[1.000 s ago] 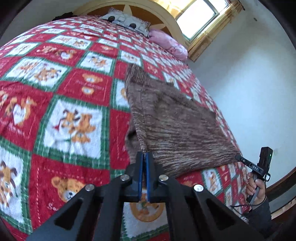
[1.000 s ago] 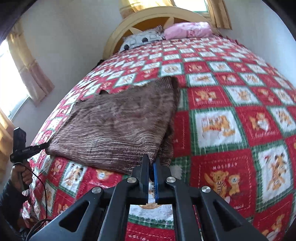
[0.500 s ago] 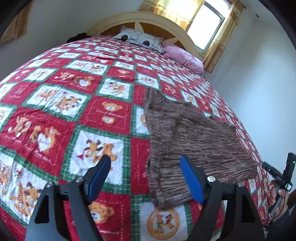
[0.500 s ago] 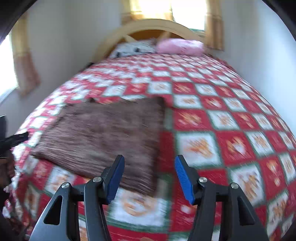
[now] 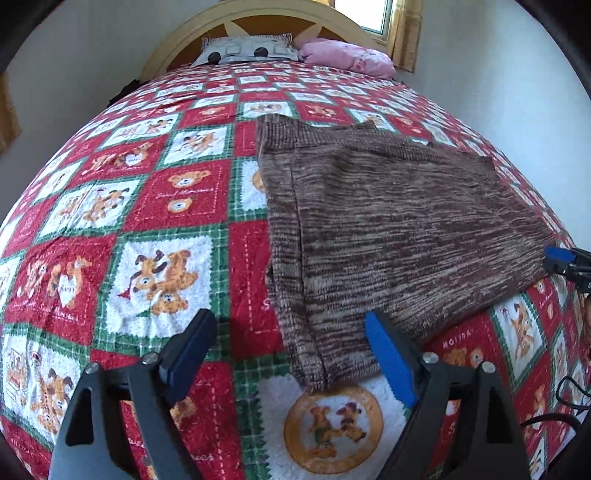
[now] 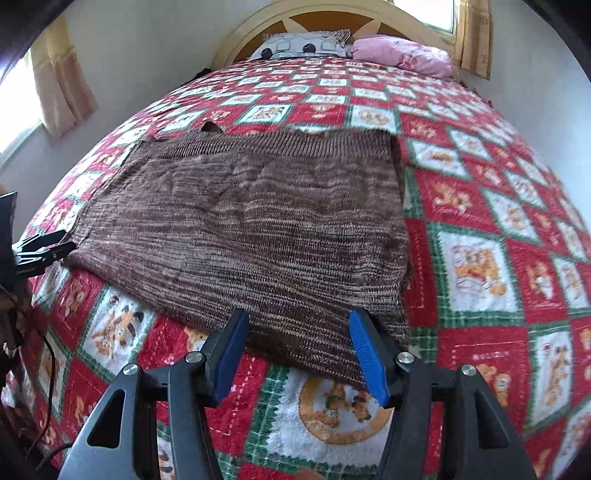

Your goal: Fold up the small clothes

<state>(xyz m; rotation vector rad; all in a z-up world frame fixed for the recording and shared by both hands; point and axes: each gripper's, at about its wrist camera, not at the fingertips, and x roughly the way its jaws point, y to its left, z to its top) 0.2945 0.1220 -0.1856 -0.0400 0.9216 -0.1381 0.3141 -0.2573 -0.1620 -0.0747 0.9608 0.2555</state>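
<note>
Bedspread carries folded brown knit; left tongs opening, empty.

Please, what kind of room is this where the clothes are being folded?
Very likely a bedroom in a home. A bed fills the view, with a teddy-bear quilt, a curved headboard and pillows near a curtained window. A brown knit lies flat on the quilt.

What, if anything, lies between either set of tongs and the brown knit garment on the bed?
Nothing visible does. The left tongs, jaws opening and empty, hover over the quilt at the garment's near corner. The right tongs stand open above its near edge. Only bare quilt lies around the garment; the pillows sit far off at the headboard.
</note>
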